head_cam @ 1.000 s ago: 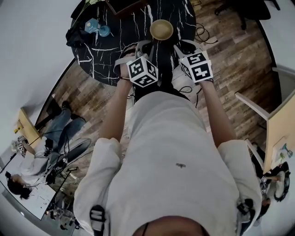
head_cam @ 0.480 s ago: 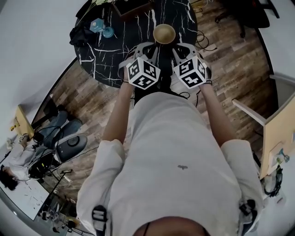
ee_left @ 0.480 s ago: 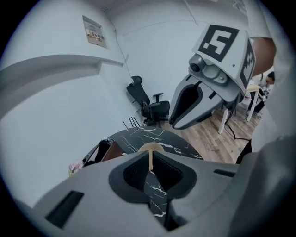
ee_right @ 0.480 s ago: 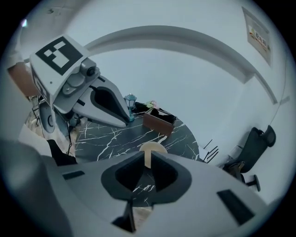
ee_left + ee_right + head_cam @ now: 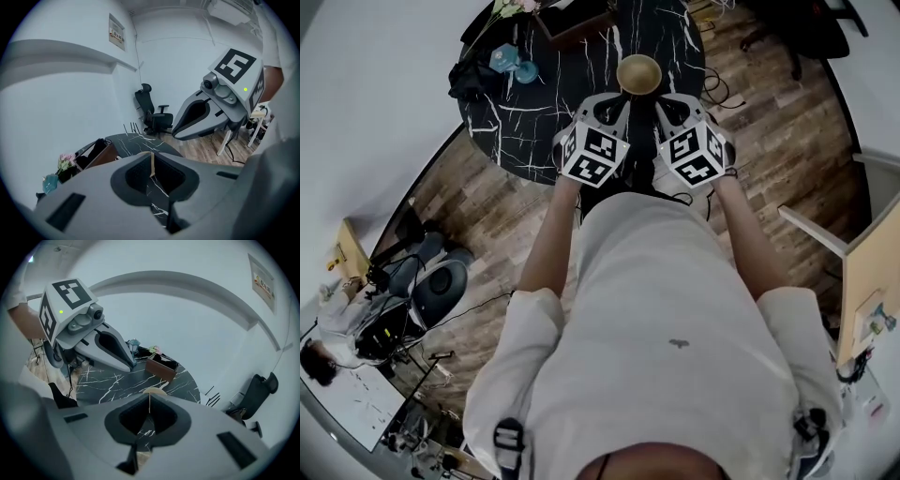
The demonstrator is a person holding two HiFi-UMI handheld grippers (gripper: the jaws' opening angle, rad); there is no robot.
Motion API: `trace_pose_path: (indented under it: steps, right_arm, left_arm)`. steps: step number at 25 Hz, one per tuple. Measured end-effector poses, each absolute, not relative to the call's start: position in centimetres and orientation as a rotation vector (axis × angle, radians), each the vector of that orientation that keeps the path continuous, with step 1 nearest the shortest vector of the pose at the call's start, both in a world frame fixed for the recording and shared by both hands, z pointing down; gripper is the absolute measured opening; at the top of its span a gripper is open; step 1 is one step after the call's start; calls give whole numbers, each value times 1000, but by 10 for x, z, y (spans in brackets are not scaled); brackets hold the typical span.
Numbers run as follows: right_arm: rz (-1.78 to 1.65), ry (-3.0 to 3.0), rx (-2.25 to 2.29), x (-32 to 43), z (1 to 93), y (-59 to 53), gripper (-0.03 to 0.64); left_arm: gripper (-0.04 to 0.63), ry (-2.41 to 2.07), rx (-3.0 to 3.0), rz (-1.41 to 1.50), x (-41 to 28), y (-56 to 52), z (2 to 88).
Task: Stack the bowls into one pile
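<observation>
A tan bowl pile (image 5: 638, 73) stands near the front edge of the round black marble table (image 5: 544, 103). My two grippers hang just short of it, side by side above the table's rim. My left gripper (image 5: 614, 105) is at the pile's left and my right gripper (image 5: 670, 105) at its right, neither touching it. In the left gripper view the jaws (image 5: 151, 158) meet at a thin seam with nothing held. The right gripper (image 5: 149, 401) has just been closing and is shut on nothing. The bowl rim (image 5: 154, 390) peeks over its jaws.
A wooden box (image 5: 572, 19), a blue object (image 5: 508, 61), a black bag (image 5: 469, 80) and flowers (image 5: 508, 7) sit on the table's far side. Cables (image 5: 712, 66) lie on the wood floor. An office chair (image 5: 154, 115) stands by the wall, and a light chair (image 5: 825, 225) at the right.
Both marker cubes have rolled and edged a little closer to the bowl pile. The pile itself has not moved.
</observation>
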State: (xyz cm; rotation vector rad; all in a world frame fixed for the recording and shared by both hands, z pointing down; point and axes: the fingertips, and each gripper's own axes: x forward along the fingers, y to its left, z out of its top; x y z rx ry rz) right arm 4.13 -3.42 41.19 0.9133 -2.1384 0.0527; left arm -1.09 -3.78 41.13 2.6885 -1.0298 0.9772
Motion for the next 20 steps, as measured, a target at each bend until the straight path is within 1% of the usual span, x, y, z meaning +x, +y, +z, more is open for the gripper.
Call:
trace_pose_path:
  steps: [6,20]
  right_arm:
    - [40,-2153,901,39,408,-30,3]
    - [8,-2164,884,32,403,-24,3]
  left_arm:
    - [12,-1041,2672,891,-8,-36,404]
    - [6,-1029,2685,874,-11,-33,404]
